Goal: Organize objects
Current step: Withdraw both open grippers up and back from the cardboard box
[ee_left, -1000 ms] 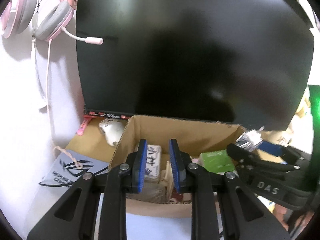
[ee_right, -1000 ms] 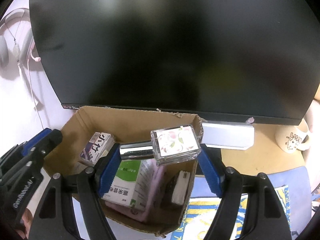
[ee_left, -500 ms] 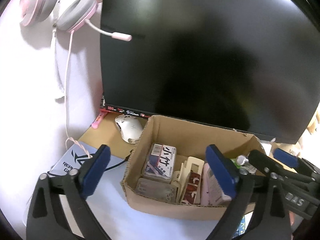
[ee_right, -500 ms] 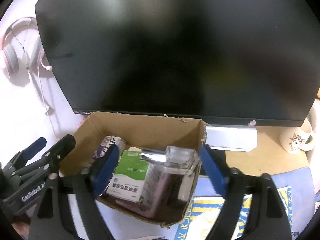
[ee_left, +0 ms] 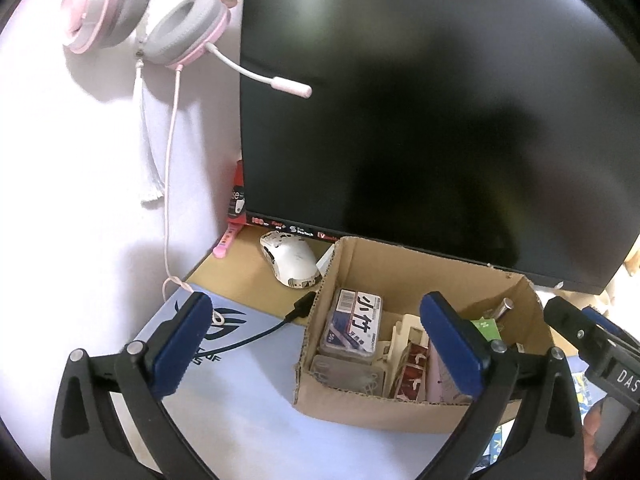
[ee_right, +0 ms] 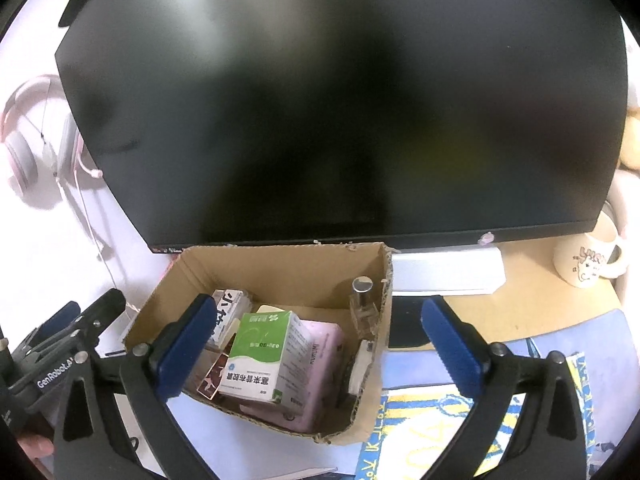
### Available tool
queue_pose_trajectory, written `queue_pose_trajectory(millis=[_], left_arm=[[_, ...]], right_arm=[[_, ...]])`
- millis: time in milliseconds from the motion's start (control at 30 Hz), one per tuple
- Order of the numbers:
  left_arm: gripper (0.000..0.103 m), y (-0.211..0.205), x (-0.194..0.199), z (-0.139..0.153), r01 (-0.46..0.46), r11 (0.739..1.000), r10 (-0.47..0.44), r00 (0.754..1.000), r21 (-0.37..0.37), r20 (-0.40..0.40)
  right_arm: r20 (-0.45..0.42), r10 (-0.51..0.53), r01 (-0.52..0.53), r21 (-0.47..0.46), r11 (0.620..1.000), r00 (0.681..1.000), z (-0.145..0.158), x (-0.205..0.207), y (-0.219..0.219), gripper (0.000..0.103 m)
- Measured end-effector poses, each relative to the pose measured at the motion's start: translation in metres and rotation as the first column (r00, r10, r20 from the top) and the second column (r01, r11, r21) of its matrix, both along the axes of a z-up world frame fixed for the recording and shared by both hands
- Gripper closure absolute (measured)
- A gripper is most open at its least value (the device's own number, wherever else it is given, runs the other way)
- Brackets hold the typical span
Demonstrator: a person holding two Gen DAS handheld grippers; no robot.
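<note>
Behind cardboard box (ee_right: 280,268), dark monitor (ee_right: 344,100), mug (ee_right: 588,264)

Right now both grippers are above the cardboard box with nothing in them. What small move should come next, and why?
Probably draw both grippers back from the cardboard box. The left gripper and right gripper have just been opening and stand empty, and the glass bottle already stands inside the box beside the green medicine box. Next, perhaps the white mouse, which lies loose outside.

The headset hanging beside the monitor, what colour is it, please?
Pink with grey ear pads: headset, clearest in the left wrist view.
</note>
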State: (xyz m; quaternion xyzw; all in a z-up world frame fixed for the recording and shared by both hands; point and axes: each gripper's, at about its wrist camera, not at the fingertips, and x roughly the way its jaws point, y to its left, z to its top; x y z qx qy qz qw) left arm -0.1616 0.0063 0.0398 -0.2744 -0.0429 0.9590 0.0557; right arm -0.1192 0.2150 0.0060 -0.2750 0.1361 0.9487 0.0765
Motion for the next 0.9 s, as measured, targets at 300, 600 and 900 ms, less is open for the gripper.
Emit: queue_pose_trajectory(millis=[300, 600, 900], left_arm=[[0.0, -0.003, 0.015, 0.013, 0.005, 1.0, -0.005, 1.0, -0.02, -0.028], [0.0, 0.0, 0.035, 0.024, 0.001, 0.999, -0.003, 0.999, -0.039, -0.05], [0.0, 0.004, 0.074, 0.04, 0.031, 0.994, -0.041, 0.994, -0.103, -0.099]], right_arm=[[0.014, -0.012, 0.013, -0.055, 0.998, 1.0, -0.001, 0.009, 0.012, 0.0], [0.003, -0.038, 0.038, -0.074, 0.997, 0.999, 0.002, 0.029, 0.024, 0.0], [-0.031, -0.037, 0.036, -0.038, 0.999, 0.999, 0.004, 0.057, 0.026, 0.0]])
